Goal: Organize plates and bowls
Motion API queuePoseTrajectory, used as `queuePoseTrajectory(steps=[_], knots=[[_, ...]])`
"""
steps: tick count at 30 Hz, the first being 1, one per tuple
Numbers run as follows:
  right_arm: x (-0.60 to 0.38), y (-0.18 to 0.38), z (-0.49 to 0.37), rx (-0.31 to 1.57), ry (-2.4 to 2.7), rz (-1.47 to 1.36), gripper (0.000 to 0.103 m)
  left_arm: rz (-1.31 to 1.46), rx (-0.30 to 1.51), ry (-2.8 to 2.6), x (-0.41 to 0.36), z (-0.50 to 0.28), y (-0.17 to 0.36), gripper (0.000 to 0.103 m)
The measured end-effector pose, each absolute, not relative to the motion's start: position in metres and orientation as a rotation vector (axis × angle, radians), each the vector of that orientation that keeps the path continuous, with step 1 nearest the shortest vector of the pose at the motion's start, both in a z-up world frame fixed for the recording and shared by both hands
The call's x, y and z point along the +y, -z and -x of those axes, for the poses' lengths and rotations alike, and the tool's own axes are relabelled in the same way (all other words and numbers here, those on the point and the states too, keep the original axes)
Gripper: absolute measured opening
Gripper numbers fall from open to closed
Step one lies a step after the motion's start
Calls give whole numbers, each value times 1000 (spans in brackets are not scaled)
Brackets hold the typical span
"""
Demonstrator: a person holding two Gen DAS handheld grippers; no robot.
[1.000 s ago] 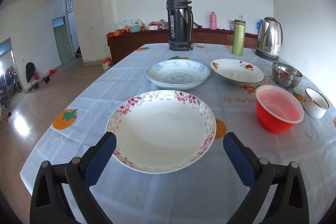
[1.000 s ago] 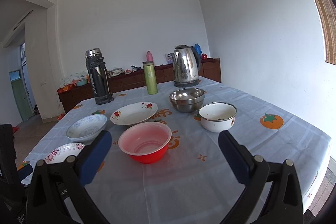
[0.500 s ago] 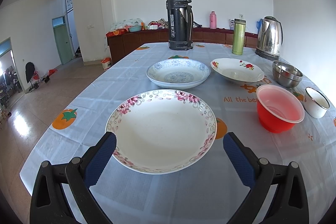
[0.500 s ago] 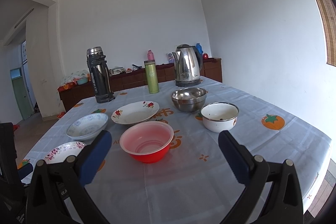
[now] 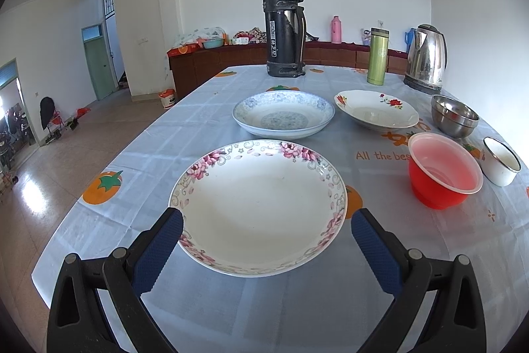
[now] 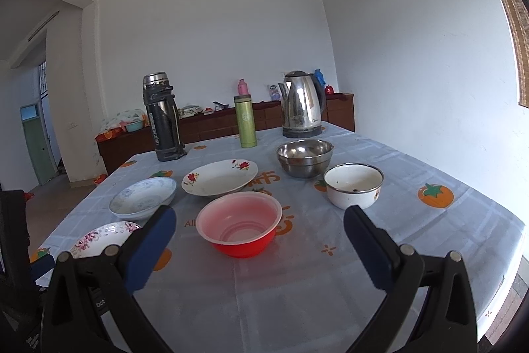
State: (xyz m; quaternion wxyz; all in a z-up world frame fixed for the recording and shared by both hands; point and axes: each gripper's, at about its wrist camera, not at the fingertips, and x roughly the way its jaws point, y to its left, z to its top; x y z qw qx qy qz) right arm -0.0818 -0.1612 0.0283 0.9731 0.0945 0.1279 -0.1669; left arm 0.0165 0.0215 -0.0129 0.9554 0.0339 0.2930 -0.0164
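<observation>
My left gripper (image 5: 266, 222) stood wide open and held nothing, its blue pads either side of the near rim of the pink-flowered plate (image 5: 258, 207) without touching it. My right gripper (image 6: 258, 220) was spread just as wide, also empty, with the red bowl (image 6: 239, 224) lying between its pads (farther off, not gripped). Both rested on the counter (image 6: 429, 220) with its orange-fruit cloth. Beyond came the blue-patterned plate (image 5: 283, 114) and, beside it, the red-flowered plate (image 5: 376, 110); to the right sat the white enamel bowl (image 6: 353, 185) and behind it the steel bowl (image 6: 304, 157). Farthest stood the black flask (image 5: 285, 28), green bottle (image 5: 378, 56) and kettle (image 5: 426, 58).
</observation>
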Motion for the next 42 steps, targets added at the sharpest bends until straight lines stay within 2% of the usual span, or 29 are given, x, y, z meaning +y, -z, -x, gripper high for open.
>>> queuePoseTrajectory(steps=[9, 20, 21, 23, 27, 29, 30, 33, 35, 39, 42], knots=[[-154, -27, 71, 271, 298, -173, 103, -89, 575, 6, 33, -21, 10, 102], [-123, -28, 27, 346, 95, -149, 103, -5, 661, -109, 108, -58, 8, 102], [-119, -26, 20, 372, 59, -155, 101, -8, 663, -120, 112, -62, 9, 102], [-113, -21, 2, 439, 0, -171, 87, -6, 681, -108, 119, -70, 12, 102], [-100, -5, -28, 567, -61, -182, 75, 22, 745, -33, 124, -83, 18, 102], [-94, 2, -37, 603, -80, -180, 64, 24, 777, -22, 123, -90, 22, 101], [-92, 5, -41, 620, -92, -177, 62, 21, 783, -20, 122, -92, 23, 101], [-87, 9, -49, 649, -122, -171, 59, -4, 806, -7, 117, -102, 27, 89], [-85, 11, -56, 662, -135, -158, 59, -22, 833, 0, 116, -108, 31, 74], [-83, 16, -72, 710, -166, -162, 58, 14, 892, 24, 120, -120, 38, 73], [-79, 23, -85, 763, -186, -157, 42, 52, 920, 45, 124, -126, 43, 73]])
